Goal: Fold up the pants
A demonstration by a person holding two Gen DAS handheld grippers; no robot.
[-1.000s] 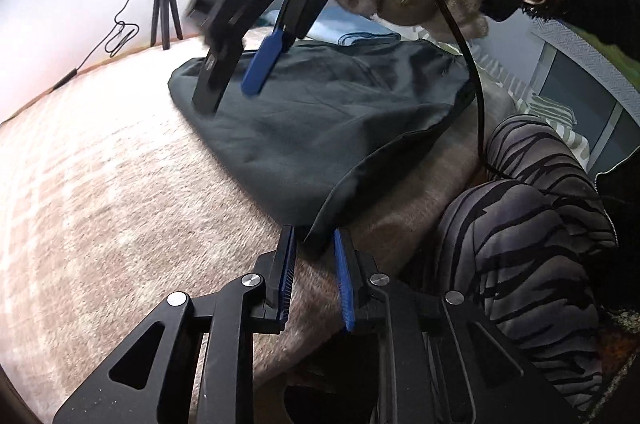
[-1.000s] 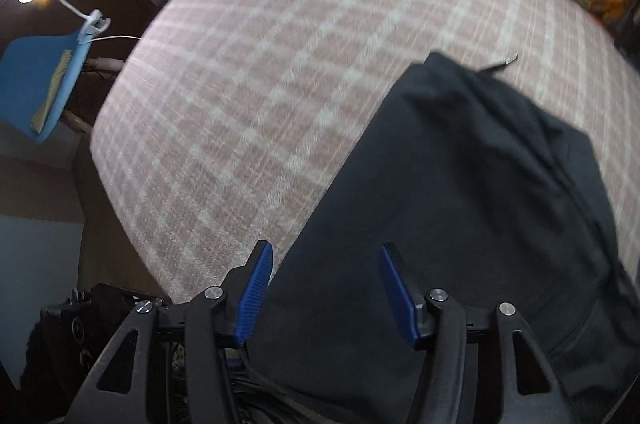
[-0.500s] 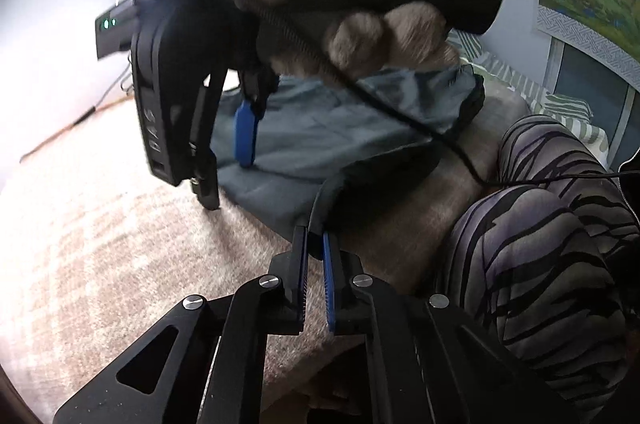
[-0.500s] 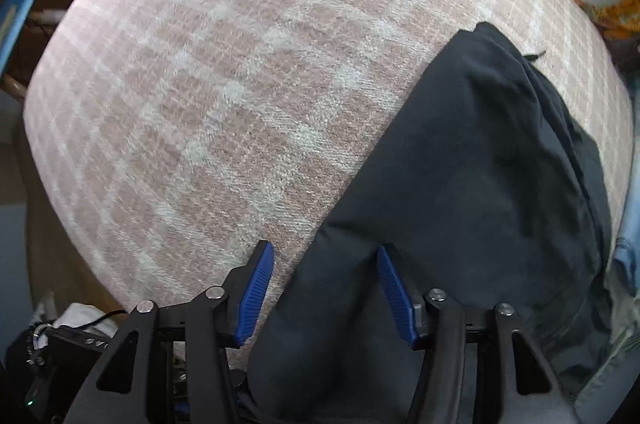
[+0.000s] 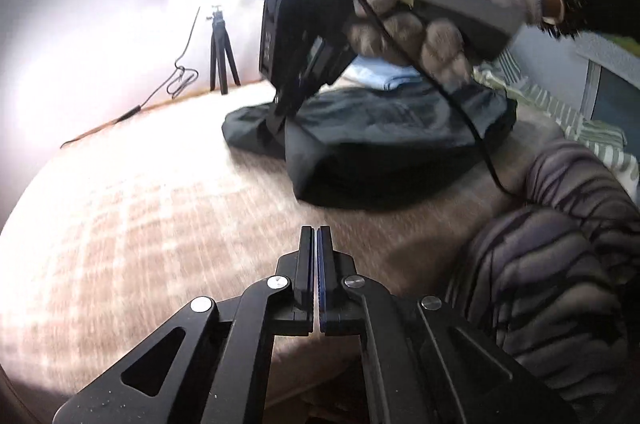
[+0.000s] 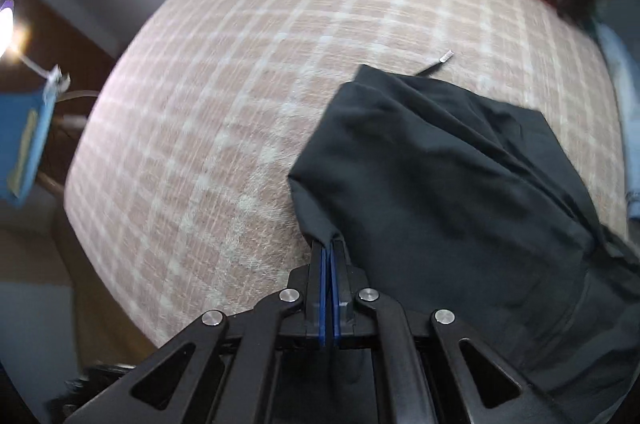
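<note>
Two grippers are appearing in these views. We are holding the left gripper [image 5: 315, 236] at the lower centre of the left wrist view, its jaws pressed together with nothing between them, over the pink plaid bedspread [image 5: 132, 208]. We are pinching a corner of the dark pants [image 6: 460, 184] in the right gripper [image 6: 330, 252], at the lower centre of the right wrist view; the jaws are clamping the fabric edge. The pants are lying bunched on the bedspread, filling the right half of that view, and sitting at centre right in the left wrist view. There, a gloved hand [image 5: 432, 8] is gripping the right gripper's handle in the upper right, above the pants. A tripod [image 5: 222, 56] is standing at upper centre left, beside a bright lamp glare. Striped trouser legs [image 5: 560, 244] are occupying the lower right.
</note>
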